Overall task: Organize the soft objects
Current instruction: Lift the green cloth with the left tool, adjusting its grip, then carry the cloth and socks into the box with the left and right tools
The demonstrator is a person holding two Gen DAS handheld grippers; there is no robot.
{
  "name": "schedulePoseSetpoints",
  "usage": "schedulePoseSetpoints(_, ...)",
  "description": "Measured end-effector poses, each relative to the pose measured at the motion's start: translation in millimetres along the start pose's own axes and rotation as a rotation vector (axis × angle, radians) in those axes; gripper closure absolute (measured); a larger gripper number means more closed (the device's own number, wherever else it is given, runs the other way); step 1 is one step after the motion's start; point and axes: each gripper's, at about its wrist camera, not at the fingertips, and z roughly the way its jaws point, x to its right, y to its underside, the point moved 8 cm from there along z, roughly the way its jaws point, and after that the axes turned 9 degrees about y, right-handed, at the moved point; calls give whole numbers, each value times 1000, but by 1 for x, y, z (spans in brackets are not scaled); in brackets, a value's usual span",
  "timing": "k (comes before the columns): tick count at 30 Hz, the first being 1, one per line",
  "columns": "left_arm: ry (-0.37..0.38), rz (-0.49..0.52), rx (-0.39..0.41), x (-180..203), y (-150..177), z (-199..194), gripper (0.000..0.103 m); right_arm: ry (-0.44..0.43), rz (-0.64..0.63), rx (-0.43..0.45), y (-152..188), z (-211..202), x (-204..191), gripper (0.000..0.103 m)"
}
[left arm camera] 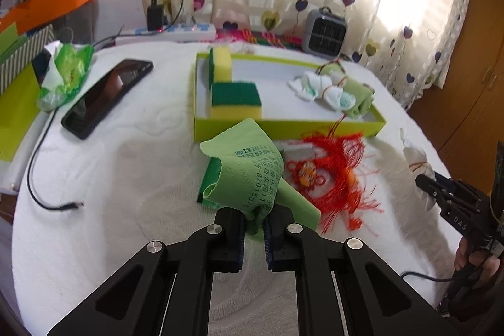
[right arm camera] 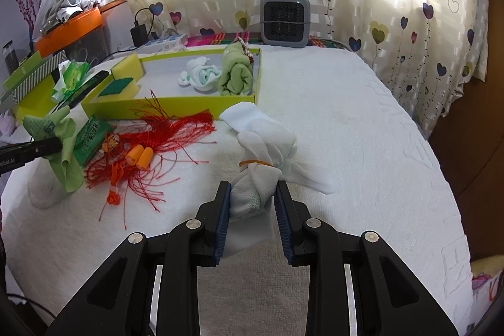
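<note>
My left gripper [left arm camera: 254,221] is shut on a light green cloth [left arm camera: 249,169] with printed text and holds it above the white towel, over a green packet [left arm camera: 209,178]. It also shows in the right wrist view [right arm camera: 64,147]. My right gripper [right arm camera: 252,203] is shut on a white sock bundle [right arm camera: 264,147] tied with an orange rubber band; it appears at the right edge of the left wrist view [left arm camera: 422,178]. The lime tray [left arm camera: 283,128] holds two yellow-green sponges [left arm camera: 234,98], a white sock bundle [left arm camera: 318,88] and a green rolled cloth [left arm camera: 357,96].
A red tassel knot [left arm camera: 334,169] and orange earplugs [right arm camera: 140,156] lie in front of the tray. A phone [left arm camera: 104,96], a tissue pack [left arm camera: 64,74] and a loose cable [left arm camera: 47,197] lie left. A power strip [left arm camera: 179,32] and small heater [left arm camera: 326,33] stand behind.
</note>
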Motion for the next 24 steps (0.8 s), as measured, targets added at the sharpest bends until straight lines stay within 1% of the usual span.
schedulePoseSetpoints(11, -1, 26, 53, 2, -35, -8, 94, -38, -23, 48, -27, -8, -11, 74)
schedulePoseSetpoints(17, 6, 24, 64, 0, -56, -1, 94, -83, -28, 75, -47, -10, -20, 74)
schedulePoseSetpoints(24, 34, 43, 69, 3, -81, 11, 94, -148, -35, 65, -67, 1, -36, 74)
